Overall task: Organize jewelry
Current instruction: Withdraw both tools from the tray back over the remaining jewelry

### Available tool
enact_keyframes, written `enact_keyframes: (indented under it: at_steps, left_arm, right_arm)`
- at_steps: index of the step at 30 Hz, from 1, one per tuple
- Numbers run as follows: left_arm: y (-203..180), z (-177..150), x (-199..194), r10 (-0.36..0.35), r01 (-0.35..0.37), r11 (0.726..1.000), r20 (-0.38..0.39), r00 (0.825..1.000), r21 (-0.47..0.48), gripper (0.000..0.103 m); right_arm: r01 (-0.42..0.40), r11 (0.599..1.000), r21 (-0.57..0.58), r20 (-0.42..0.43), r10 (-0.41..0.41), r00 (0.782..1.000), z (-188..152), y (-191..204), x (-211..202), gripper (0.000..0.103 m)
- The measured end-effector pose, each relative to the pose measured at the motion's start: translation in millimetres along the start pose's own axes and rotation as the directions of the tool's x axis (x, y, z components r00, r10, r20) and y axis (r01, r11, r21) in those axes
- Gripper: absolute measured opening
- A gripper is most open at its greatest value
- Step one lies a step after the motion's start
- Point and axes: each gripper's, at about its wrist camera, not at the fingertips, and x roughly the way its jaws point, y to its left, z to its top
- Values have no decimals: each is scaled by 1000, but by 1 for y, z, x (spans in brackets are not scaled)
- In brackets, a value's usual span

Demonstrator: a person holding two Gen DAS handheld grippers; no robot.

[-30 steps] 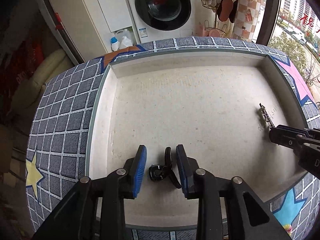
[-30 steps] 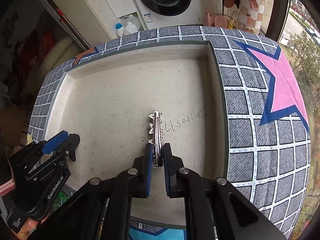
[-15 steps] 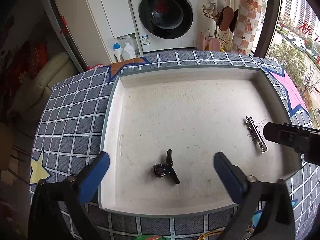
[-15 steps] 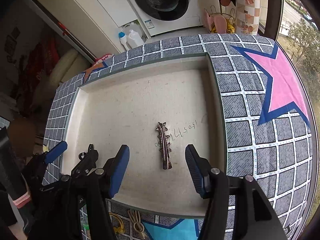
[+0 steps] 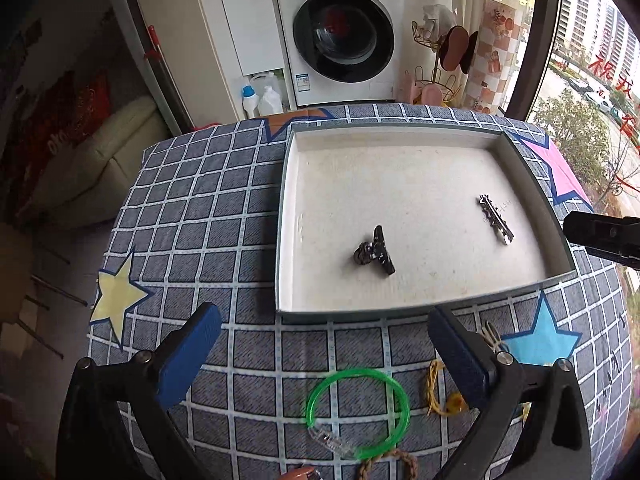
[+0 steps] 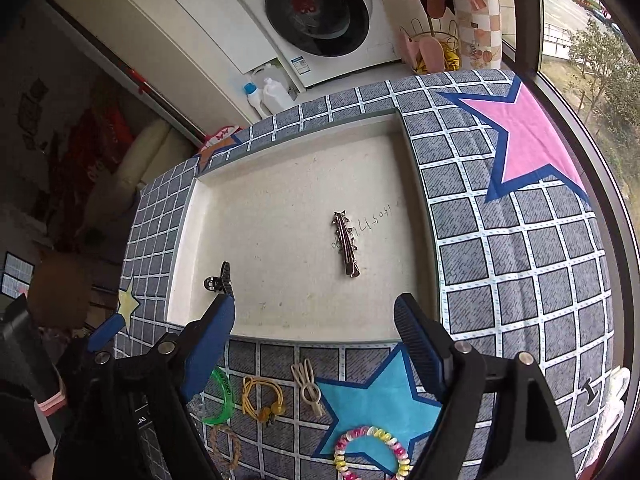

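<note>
A shallow white tray (image 5: 285, 220) sits on the checked tablecloth. A black claw clip (image 5: 375, 251) lies near its front left, and a silver star hair clip (image 5: 495, 219) lies toward its right. My left gripper (image 5: 324, 318) hangs open above the tray's front edge, with nothing between its blue pads. In the right wrist view, my right gripper (image 6: 314, 308) is opening wider over the same edge and holds nothing. The silver clip (image 6: 346, 244) lies just beyond it, and the black clip (image 6: 219, 280) is at its left.
Loose pieces lie on the cloth in front of the tray: a green bangle (image 5: 358, 412), a yellow hair tie (image 6: 260, 400), a beige clip (image 6: 308, 388), a multicoloured spiral hair tie (image 6: 372, 452) and a braided bracelet (image 6: 226, 446). A washing machine (image 5: 340, 36) stands behind the table.
Both grippers opened and drew back and up from the tray. The black claw clip and the silver clip were let go and now lie on the tray floor.
</note>
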Motion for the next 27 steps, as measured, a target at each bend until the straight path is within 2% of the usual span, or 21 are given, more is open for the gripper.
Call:
enact_keyframes:
  at_steps: [5,13,19,27]
  left_arm:
    - [17,-29,-13,29,-30,999,-30,999,-15,103]
    - [32,-80,-20,31,-36,998,-103,994,-46,103]
    - [40,-110,-18,23,-35,997,-163,986,-70,103]
    - [47,-130,-6,28,-49,994,-217,976,-95,103]
  right_arm:
    - [2,1000,18,13,-3,1000,-23,-2,-16,85]
    - [22,999,29,6,-22,1000,-63,-3,-31,86]
    - [36,999,36,-70,-33,997,-94,-4,-31,86]
    - [81,997,7,-193,-78,978,-142,2,-20,86]
